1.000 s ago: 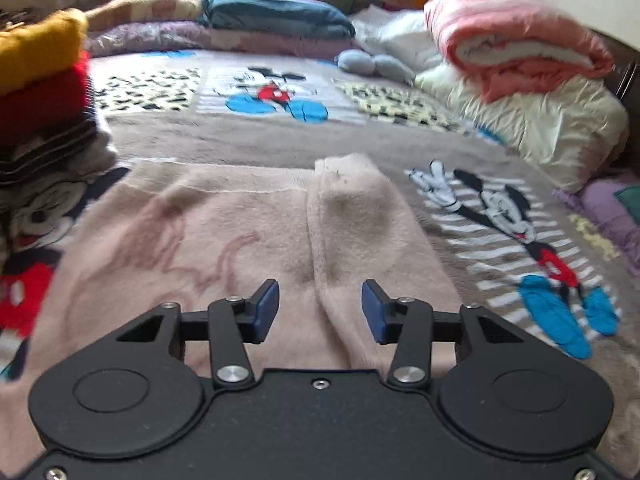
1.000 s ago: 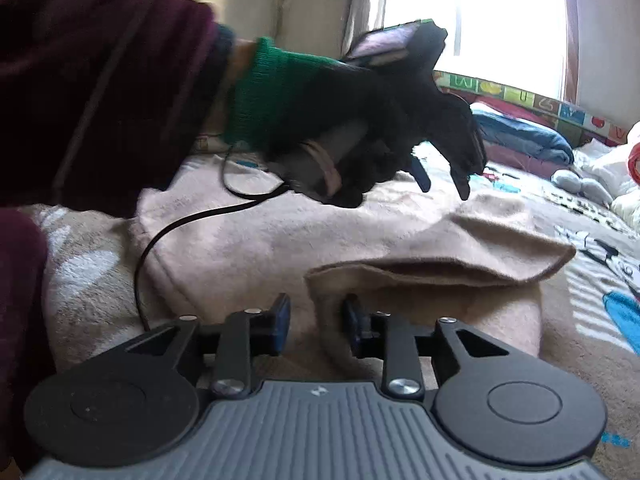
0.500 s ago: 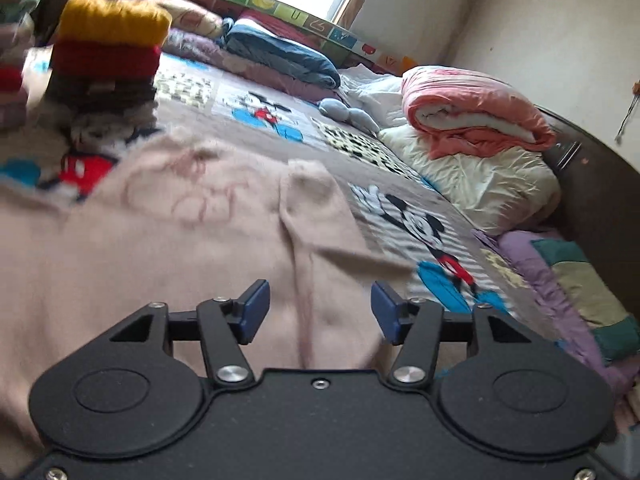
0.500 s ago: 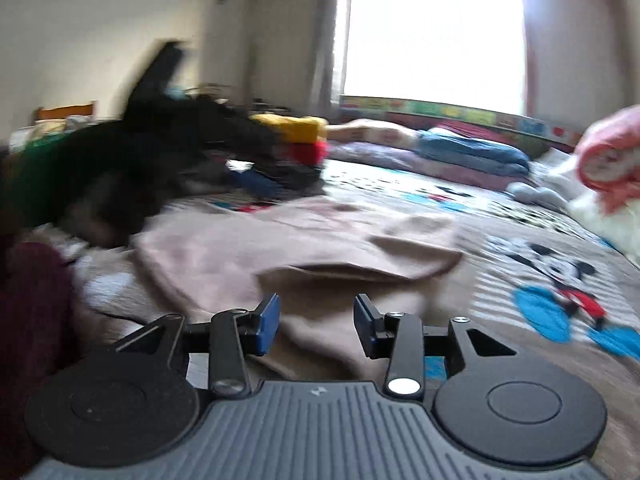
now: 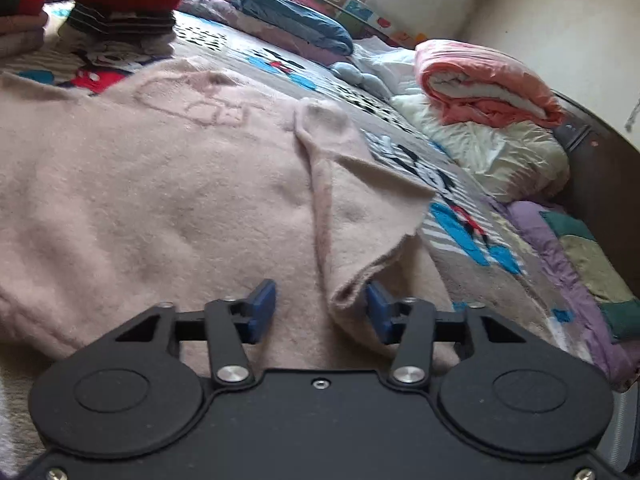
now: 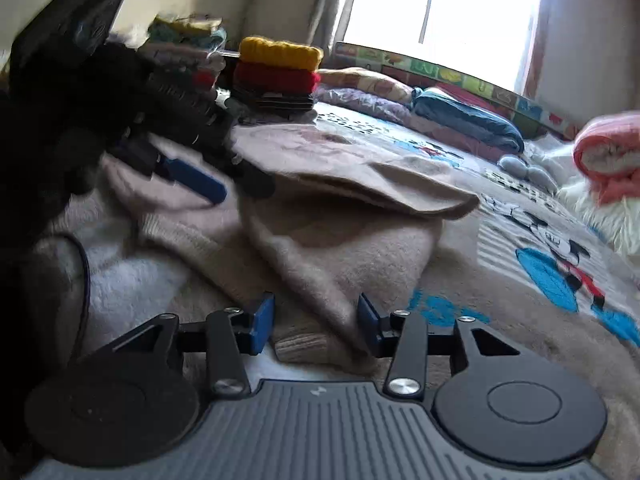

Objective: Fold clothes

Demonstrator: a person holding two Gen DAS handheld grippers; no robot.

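Observation:
A pale pink fleece garment [image 5: 160, 184] lies spread on the bed, with a sleeve [image 5: 360, 208] folded over its right side. My left gripper [image 5: 320, 310] is open, low over the garment's near edge, its blue pads on either side of the sleeve's cuff end. In the right wrist view the same garment [image 6: 328, 232] lies ahead, its folded flap [image 6: 392, 192] lifted slightly. My right gripper [image 6: 316, 326] is open, with the ribbed cuff [image 6: 304, 346] lying between its pads. The left gripper [image 6: 188, 178] appears blurred at left, above the garment.
A stack of folded clothes [image 5: 124, 4], yellow and red on top, stands at the far left; it also shows in the right wrist view [image 6: 276, 76]. A rolled pink quilt [image 5: 484, 84], white bedding [image 5: 492, 156] and pillows [image 5: 296, 20] line the far side. A cartoon-print blanket [image 6: 552, 272] covers the bed.
Both grippers have dropped closer to the garment's near edge. The left gripper has swung right and now straddles the sleeve end; the right gripper now has the cuff between its pads.

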